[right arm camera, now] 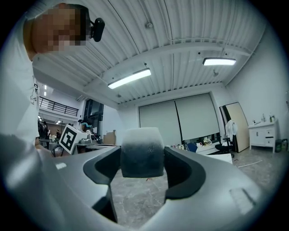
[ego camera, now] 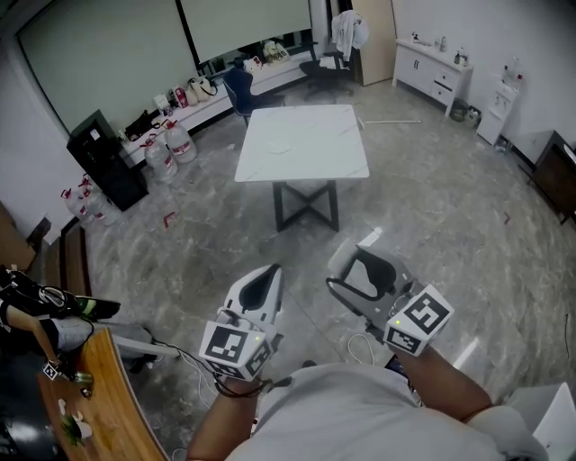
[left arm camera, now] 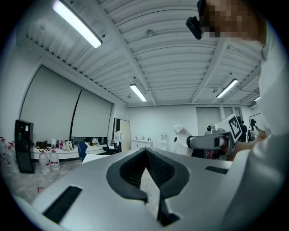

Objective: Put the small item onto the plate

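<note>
Clamping small item (right arm camera: 141,151) in right claw (right arm camera: 143,173) | left claw (left arm camera: 146,153) together | plate (ego camera: 281,145) on table (ego camera: 319,162)

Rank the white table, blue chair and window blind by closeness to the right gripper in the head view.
From the right gripper:
1. white table, straight ahead.
2. blue chair, beyond it, leftward.
3. window blind, far wall.

The left gripper (left arm camera: 145,152) fills the lower frame, its grey jaws closed tip to tip with nothing between them. To its right, the right gripper (left arm camera: 210,141) is held level. To its left stand a black cabinet (left arm camera: 23,145) and water bottles (left arm camera: 48,160).
</note>
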A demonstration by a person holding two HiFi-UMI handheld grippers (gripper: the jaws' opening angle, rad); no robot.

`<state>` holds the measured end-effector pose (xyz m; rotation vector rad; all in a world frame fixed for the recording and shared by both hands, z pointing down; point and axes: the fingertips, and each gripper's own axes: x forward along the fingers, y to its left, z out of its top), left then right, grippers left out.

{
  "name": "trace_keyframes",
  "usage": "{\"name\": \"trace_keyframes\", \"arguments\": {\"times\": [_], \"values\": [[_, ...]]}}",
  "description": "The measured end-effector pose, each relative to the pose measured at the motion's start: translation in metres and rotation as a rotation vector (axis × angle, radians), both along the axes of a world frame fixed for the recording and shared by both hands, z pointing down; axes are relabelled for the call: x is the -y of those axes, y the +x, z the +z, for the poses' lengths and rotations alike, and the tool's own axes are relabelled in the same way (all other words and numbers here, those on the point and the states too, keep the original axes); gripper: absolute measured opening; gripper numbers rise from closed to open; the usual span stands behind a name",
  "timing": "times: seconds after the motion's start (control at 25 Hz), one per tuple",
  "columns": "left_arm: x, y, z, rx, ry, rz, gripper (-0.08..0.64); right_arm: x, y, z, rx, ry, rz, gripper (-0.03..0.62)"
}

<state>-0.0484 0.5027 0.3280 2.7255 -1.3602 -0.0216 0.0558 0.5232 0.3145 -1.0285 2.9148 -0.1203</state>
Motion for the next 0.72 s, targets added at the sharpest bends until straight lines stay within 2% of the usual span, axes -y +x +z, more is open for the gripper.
{"name": "trace_keyframes", "arguments": {"times": [0.4,0.72], "values": [[0.061,-0.025,0.002,-0.002,-0.015,0.048,0.005,0.066,-0.031,0.01,-0.003,-0.033,0.029,0.287],[0.137,-0.026,0.015,0.021,-0.033,-0.004,0.005,0.15,-0.033,0.019,0.004,-0.028,-0.008,0.287]]}}
